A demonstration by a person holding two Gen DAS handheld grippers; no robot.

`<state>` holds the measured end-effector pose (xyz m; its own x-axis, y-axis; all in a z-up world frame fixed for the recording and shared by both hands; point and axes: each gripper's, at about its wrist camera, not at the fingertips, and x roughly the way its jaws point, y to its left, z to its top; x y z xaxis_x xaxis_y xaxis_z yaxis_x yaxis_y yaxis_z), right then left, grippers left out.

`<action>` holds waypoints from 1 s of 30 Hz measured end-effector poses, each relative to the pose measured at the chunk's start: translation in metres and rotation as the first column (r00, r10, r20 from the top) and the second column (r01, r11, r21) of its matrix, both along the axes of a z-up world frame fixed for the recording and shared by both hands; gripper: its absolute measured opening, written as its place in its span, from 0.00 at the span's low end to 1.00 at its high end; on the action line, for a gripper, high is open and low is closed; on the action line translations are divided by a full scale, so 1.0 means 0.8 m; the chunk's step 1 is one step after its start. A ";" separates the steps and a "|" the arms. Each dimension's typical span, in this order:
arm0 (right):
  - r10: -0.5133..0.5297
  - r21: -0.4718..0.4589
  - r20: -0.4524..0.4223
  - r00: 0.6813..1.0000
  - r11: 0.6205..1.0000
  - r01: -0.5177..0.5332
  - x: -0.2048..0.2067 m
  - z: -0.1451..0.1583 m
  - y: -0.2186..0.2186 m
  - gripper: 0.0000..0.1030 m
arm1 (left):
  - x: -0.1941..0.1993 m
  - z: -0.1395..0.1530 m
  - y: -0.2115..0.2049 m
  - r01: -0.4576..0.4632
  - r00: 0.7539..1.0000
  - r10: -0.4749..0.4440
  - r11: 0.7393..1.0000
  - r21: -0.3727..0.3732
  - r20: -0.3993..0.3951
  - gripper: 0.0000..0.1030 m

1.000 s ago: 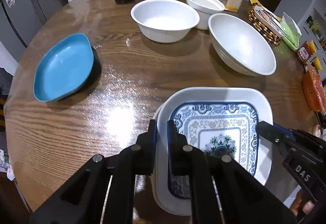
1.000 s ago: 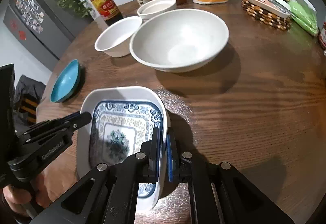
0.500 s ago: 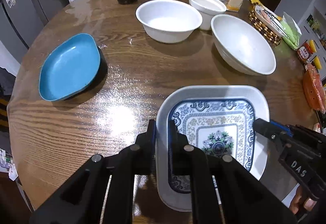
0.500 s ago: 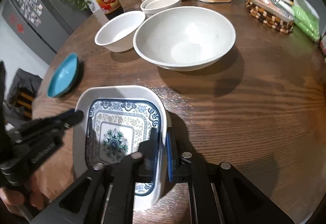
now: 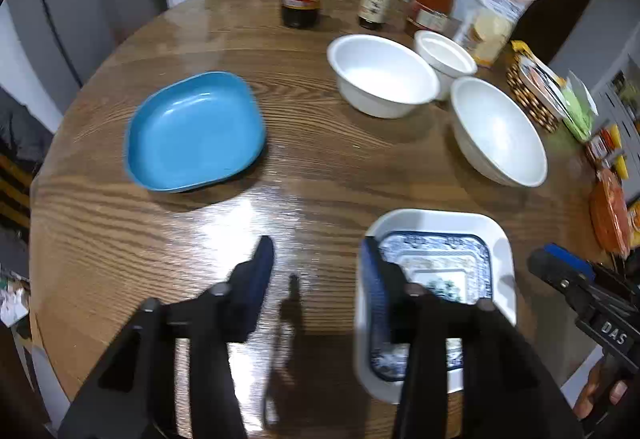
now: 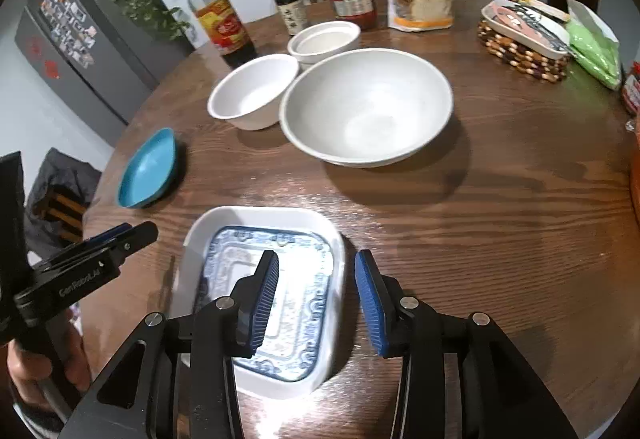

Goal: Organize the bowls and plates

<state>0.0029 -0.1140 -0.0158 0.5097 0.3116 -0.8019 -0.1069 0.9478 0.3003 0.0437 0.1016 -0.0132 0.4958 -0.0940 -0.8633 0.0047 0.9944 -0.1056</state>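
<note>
My left camera looks steeply down along its fingers, close above the patterned plate [image 5: 440, 267] from its left. My right camera does likewise from that plate's [image 6: 272, 279] near right edge. Both share the plate and the white bowls beyond it.

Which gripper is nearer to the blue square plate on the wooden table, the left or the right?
Left. The left gripper hangs just in front of the blue square plate. The right gripper straddles the patterned white dish's rim, farther away.
</note>
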 end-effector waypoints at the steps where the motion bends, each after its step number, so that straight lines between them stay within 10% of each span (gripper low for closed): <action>1: 0.009 0.012 -0.002 1.000 1.000 -0.009 0.000 0.001 0.004 0.40 | -0.001 0.001 0.009 -0.019 1.000 0.019 1.000 -0.008 0.002 0.55; 9: 0.089 0.047 -0.005 0.996 0.995 -0.089 0.009 0.007 0.048 0.43 | -0.010 0.010 0.073 -0.157 0.987 0.159 0.985 -0.065 0.027 0.80; 30: 0.224 0.071 -0.044 0.974 0.973 -0.220 0.134 -0.025 0.204 0.44 | 0.073 -0.027 0.179 -0.269 0.962 0.268 0.963 -0.030 -0.054 0.81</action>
